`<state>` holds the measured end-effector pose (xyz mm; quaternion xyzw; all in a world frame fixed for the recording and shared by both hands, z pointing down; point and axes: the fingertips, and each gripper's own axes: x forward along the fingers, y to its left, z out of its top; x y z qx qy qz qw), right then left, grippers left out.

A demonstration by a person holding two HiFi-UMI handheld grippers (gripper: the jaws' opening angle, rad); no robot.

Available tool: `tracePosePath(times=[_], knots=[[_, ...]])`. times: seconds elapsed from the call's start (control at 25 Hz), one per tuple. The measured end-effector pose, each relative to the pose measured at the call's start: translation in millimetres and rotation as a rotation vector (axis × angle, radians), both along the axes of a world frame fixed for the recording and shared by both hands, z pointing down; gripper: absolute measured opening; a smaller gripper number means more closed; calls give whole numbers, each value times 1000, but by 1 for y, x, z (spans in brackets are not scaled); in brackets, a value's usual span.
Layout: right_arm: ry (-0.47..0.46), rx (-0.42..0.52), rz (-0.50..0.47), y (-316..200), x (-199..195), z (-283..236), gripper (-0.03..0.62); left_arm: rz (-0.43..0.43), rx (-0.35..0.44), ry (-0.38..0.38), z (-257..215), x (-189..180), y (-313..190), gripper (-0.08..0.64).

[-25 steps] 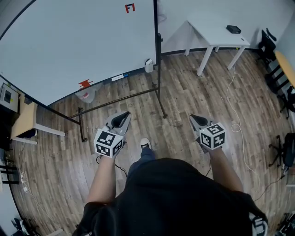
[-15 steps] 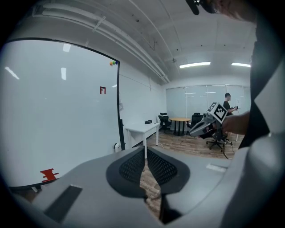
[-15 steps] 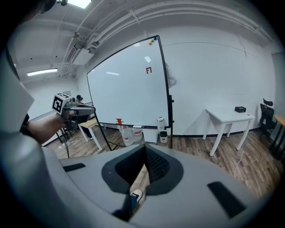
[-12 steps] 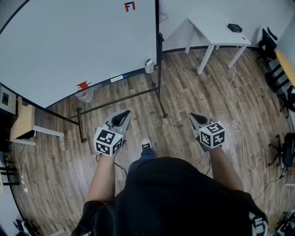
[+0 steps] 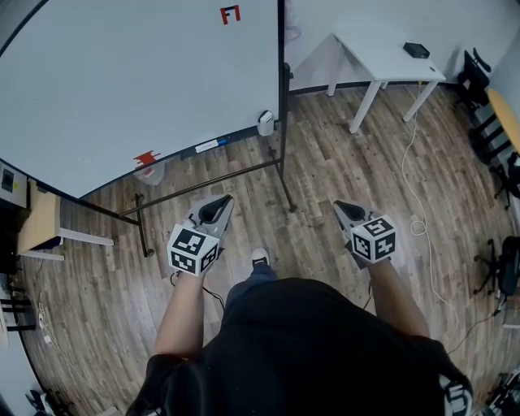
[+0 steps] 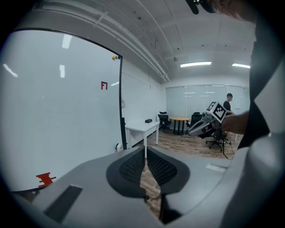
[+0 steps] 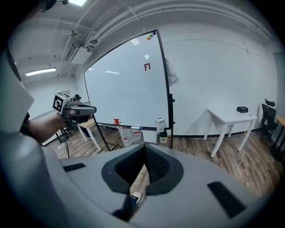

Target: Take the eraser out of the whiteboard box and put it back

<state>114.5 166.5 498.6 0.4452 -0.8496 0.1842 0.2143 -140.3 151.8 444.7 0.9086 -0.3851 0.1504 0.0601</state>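
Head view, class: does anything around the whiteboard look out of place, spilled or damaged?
Nothing looks spilled or damaged. The whiteboard stands upright. Only a white cable trails loose over the wooden floor beside the white table: untidy, perhaps a trip hazard.

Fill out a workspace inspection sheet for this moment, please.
Surface: whiteboard on a stand, nearly blank, one red mark up top; wood floor.
Job's things: white box at the board's lower right corner; eraser not made out.
Clutter: pale container on the floor under the board.
Grippers: left gripper and right gripper both shut, empty, short of the board.
Cables: white cable across the floor at right.
Surroundings: white table with a black box; chairs at right.
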Motion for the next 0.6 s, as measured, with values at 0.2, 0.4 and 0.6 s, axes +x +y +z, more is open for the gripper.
tracePosePath(times=[0.2, 0.4, 0.6], knots=[[-2, -7, 8, -18, -2, 3, -6, 6, -9, -1, 3, -2, -17, 25], [-10, -17, 12, -36, -8, 9, -6, 13, -30, -4, 13, -4, -38, 25], [-12, -25, 7, -57, -17, 13, -6, 27, -45, -5, 21, -7, -61, 25]])
